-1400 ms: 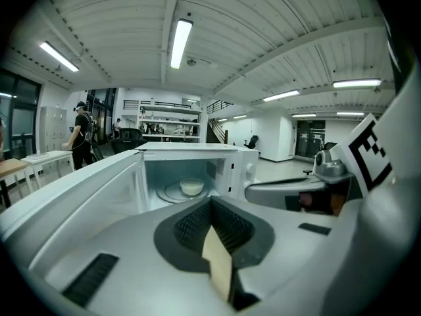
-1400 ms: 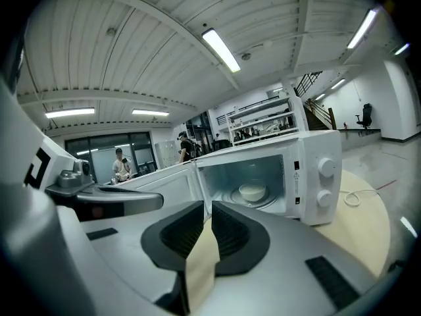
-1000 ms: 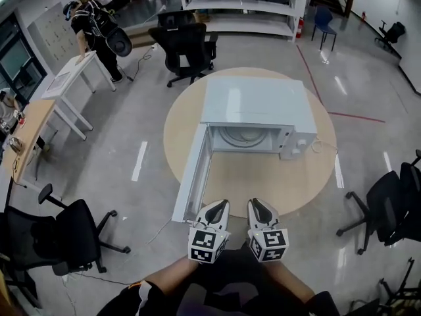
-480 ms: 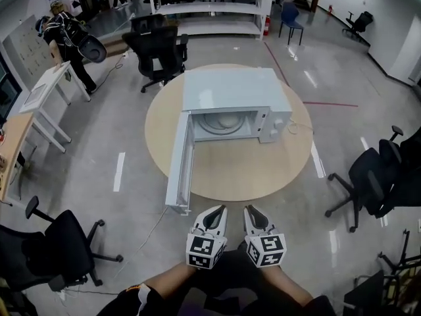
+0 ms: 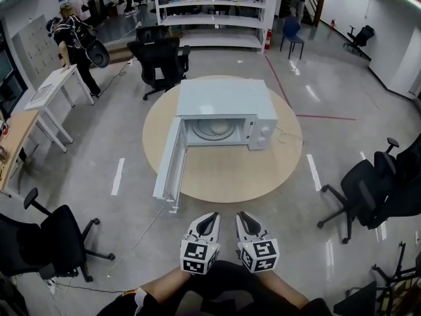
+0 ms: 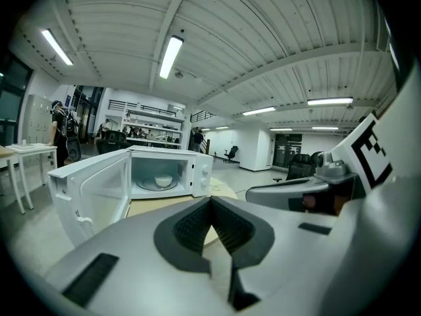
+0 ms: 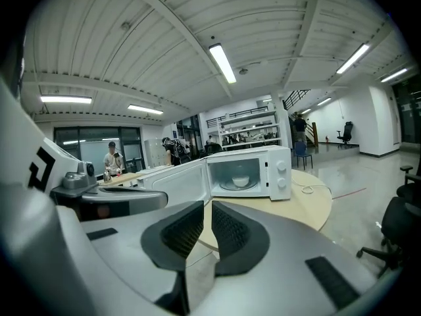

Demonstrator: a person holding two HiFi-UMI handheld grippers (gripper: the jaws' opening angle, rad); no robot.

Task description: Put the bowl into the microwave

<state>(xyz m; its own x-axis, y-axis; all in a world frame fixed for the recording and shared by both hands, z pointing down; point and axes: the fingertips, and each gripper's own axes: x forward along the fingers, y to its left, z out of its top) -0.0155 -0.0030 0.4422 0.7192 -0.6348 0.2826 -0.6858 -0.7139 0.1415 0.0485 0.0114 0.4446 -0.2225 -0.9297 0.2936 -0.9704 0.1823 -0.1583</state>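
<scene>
White bowl (image 6: 162, 181) sits inside the open microwave (image 5: 223, 101) on the round surface (image 5: 263, 170). Your left tool (image 5: 210, 216) and right tool (image 5: 243, 215) are both closed and empty, side by side, short of the surface.

Hidden, cut off, or too small to tell

In the head view the roof of the microwave (image 5: 223, 101) covers most of its inside, so the bowl (image 6: 162, 181) is not clear there. In both gripper views the bowl is only a small pale shape, and I cannot tell its content. The microwave hides the tabletop (image 5: 263, 170) behind it. The lower edge cuts the person's forearms (image 5: 161, 287). Things on the far shelves (image 5: 210, 5) are too small to name.
</scene>
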